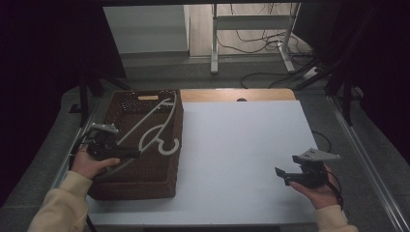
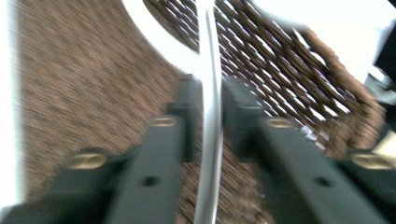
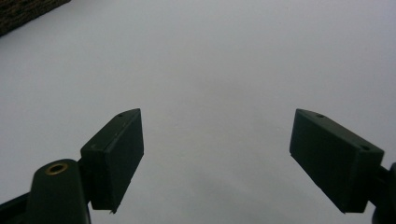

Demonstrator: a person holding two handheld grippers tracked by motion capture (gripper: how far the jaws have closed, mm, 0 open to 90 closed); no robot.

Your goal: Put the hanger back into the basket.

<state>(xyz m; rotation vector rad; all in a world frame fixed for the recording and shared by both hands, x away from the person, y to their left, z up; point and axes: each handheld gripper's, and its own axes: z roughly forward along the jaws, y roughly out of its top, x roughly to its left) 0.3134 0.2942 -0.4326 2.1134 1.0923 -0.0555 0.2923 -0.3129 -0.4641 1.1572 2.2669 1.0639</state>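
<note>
A white clothes hanger (image 1: 150, 121) lies slantwise across the top of a brown woven basket (image 1: 140, 191) at the left of the white table (image 1: 241, 145). My left gripper (image 1: 133, 154) reaches over the basket's near left part. In the left gripper view its jaws stand open on either side of the hanger's thin bar (image 2: 208, 154), a narrow gap on each side, with the basket weave (image 2: 84, 93) below. My right gripper (image 1: 279, 175) hovers near the table's front right. Its jaws (image 3: 215, 154) stand wide open with nothing between them, above the bare tabletop (image 3: 210, 56).
A wooden strip (image 1: 237, 94) shows along the table's far edge. Beyond it stand metal desk legs (image 1: 214, 43) and loose cables (image 1: 261, 43) on the floor. Dark curtains flank both sides. A corner of the basket (image 3: 23, 14) shows far off in the right gripper view.
</note>
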